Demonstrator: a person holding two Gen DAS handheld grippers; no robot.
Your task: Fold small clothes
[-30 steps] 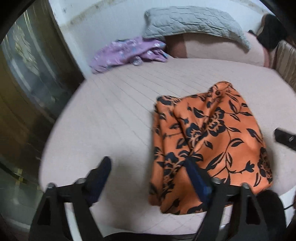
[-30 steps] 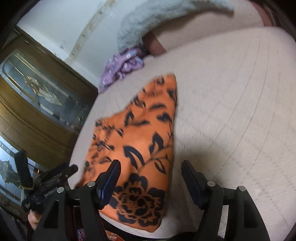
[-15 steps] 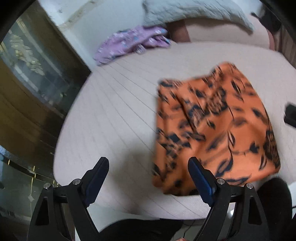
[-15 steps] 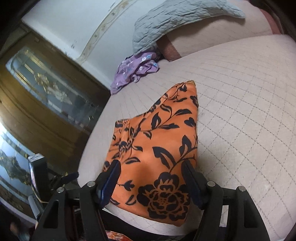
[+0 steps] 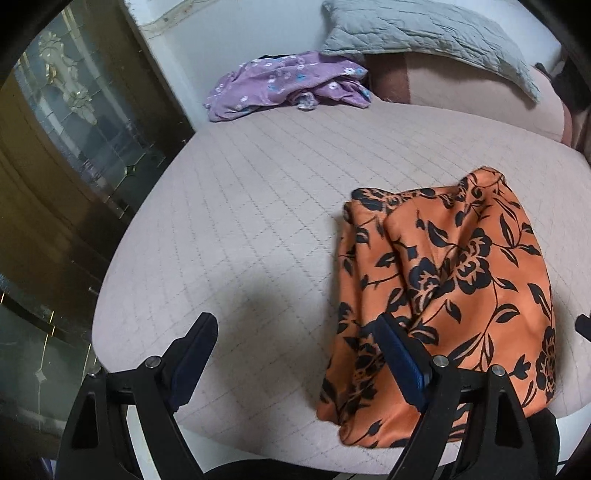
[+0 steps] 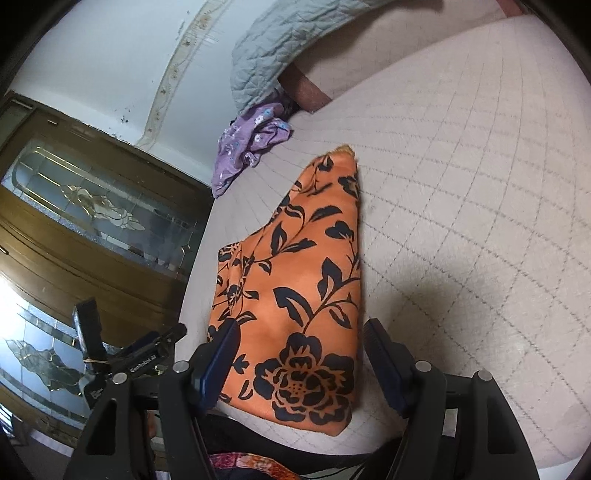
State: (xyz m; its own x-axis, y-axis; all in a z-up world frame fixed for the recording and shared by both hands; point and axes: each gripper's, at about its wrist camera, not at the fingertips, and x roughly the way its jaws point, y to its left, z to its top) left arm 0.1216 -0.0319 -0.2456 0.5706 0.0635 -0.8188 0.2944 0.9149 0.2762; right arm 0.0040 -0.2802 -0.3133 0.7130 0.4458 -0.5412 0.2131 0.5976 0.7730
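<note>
An orange garment with black flowers (image 5: pixel 454 291) lies folded and a little rumpled on the pink quilted bed (image 5: pixel 258 206), near its front edge. In the right wrist view the orange garment (image 6: pixel 303 295) stretches away from me. My left gripper (image 5: pixel 295 343) is open and empty, above the bed just left of the garment; its right finger overlaps the garment's front left edge. My right gripper (image 6: pixel 299 350) is open and empty, its fingers either side of the garment's near end. The left gripper (image 6: pixel 147 354) also shows at the lower left of the right wrist view.
A purple flowered garment (image 5: pixel 288 85) lies crumpled at the far side of the bed, also visible in the right wrist view (image 6: pixel 251 144). A grey quilted pillow (image 5: pixel 424 29) rests on the headboard. A wooden cabinet with glass doors (image 5: pixel 55 147) stands left of the bed.
Both grippers stay open and empty. The left wrist view swung and settled back, with the garment at lower right. The right gripper shifted slightly; the garment lies much as before.
</note>
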